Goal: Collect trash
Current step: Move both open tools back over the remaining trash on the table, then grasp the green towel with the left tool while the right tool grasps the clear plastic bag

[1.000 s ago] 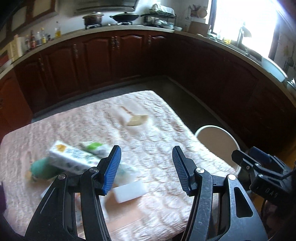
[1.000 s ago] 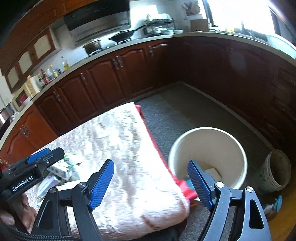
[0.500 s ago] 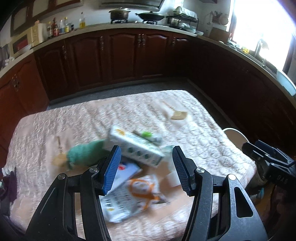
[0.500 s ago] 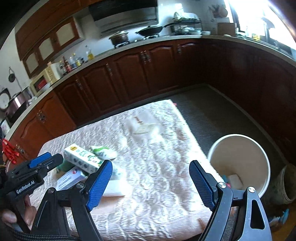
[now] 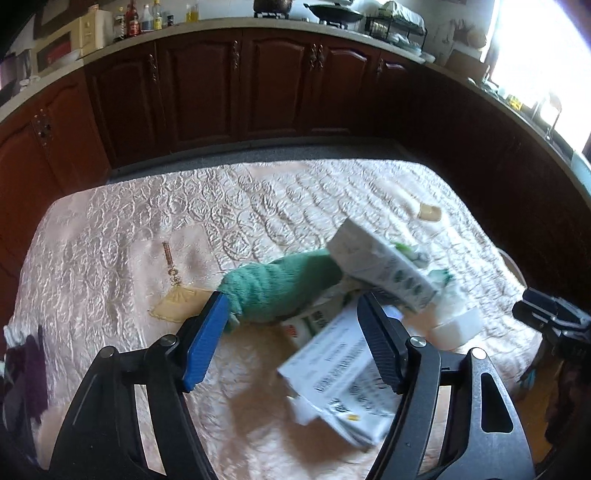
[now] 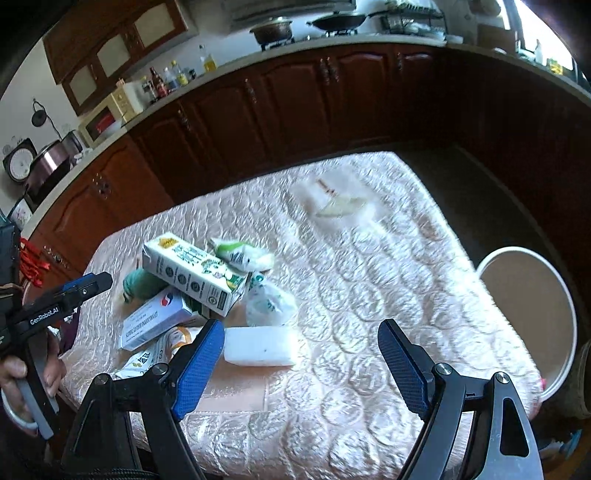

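I hold my left gripper [image 5: 290, 334] spread wide over the trash pile [image 5: 354, 295] heaped on the desk [image 5: 110, 236], picking a target; my right gripper [image 6: 301, 363] waits parted beside the bucket [image 6: 532, 314].

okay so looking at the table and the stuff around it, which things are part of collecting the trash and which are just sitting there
For the job:
- milk carton
- blue and white box
- crumpled plastic bag
- green and white wrapper
- white block
- white bin
- both open tongs, left, right

Probably just lying about:
- green cloth
- tablecloth
- wok
- bottles
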Tool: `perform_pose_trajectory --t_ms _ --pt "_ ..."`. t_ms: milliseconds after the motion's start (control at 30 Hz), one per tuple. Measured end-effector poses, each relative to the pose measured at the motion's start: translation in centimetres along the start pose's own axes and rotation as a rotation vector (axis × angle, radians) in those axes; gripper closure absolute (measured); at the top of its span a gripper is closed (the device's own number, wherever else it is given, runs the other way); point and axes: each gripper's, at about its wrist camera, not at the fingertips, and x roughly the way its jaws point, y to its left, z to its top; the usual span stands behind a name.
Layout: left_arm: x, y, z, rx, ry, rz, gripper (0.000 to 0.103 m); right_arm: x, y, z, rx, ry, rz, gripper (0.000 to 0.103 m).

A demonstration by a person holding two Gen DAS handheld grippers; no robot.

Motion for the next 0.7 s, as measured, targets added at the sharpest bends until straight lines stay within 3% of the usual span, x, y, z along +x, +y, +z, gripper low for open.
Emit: perform_pose_trajectory --t_ms 267,500,567,633,700 --pt "3.9 0.1 0.4 0.127 0.088 -0.024 0.031 4.8 0.9 1.7 -0.029 0.085 0.05 0.02" --pt "6.9 0.1 1.8 0.186 0.108 0.031 0.032 8.7 1.4 2.6 -0.037 0.144 0.056 0.02" --pt "7.6 -0.1 1.9 0.206 0.118 0.04 0.032 9.5 1.4 2.6 -0.033 0.155 0.07 0.026" --pt "8.0 -0.3 1.8 0.226 0.119 0.063 0.042 10.6 1.4 2.6 -0.024 0.179 0.08 0.05" --pt "7.8 -0.4 1.7 0.228 0.105 0.073 0.05 11.1 1.4 2.7 -0.007 0.184 0.107 0.062"
